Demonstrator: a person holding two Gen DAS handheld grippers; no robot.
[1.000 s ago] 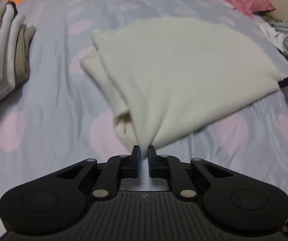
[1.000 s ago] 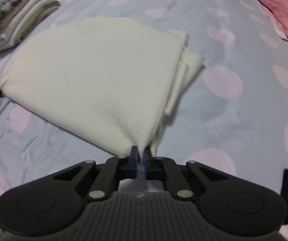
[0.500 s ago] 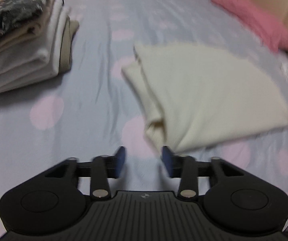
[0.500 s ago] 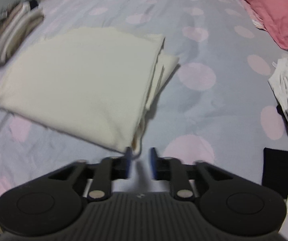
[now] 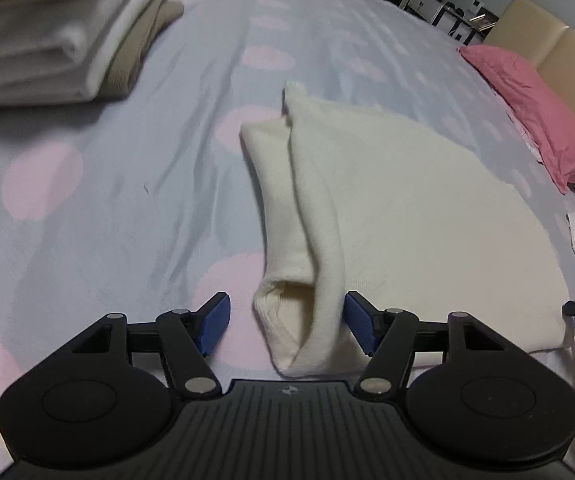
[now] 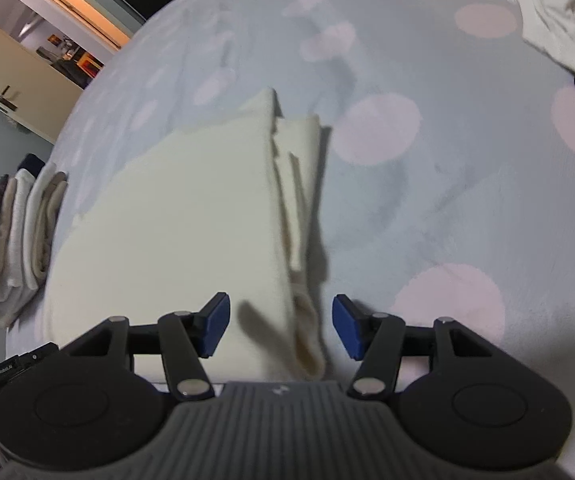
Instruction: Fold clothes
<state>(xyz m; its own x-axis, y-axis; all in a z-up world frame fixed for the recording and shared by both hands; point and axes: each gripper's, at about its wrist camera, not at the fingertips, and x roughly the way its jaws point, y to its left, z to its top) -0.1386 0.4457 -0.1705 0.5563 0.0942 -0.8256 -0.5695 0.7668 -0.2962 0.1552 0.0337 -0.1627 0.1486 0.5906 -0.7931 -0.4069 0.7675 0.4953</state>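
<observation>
A folded cream garment [image 5: 399, 208] lies flat on the pale blue bed sheet with pink dots [image 5: 127, 184]. Its near left corner, with a sleeve opening showing, sits between the wide-apart blue pads of my left gripper [image 5: 287, 322], which is open. In the right wrist view the same cream garment [image 6: 183, 216] has its layered right edge lying between the fingers of my right gripper [image 6: 281, 326], also open. Neither gripper holds cloth. The right gripper's tip pokes in at the far right of the left wrist view.
A stack of folded clothes [image 5: 47, 40] sits at the upper left of the left wrist view, and the same stack [image 6: 19, 240] shows at the left of the right wrist view. A pink pillow [image 5: 539, 116] lies by the headboard. Loose clothes [image 6: 559, 16] lie at the right.
Both grippers let go of the garment's corners and opened wide. The cream garment now rests flat on the bed, and both cameras have dropped closer to its near corners.
</observation>
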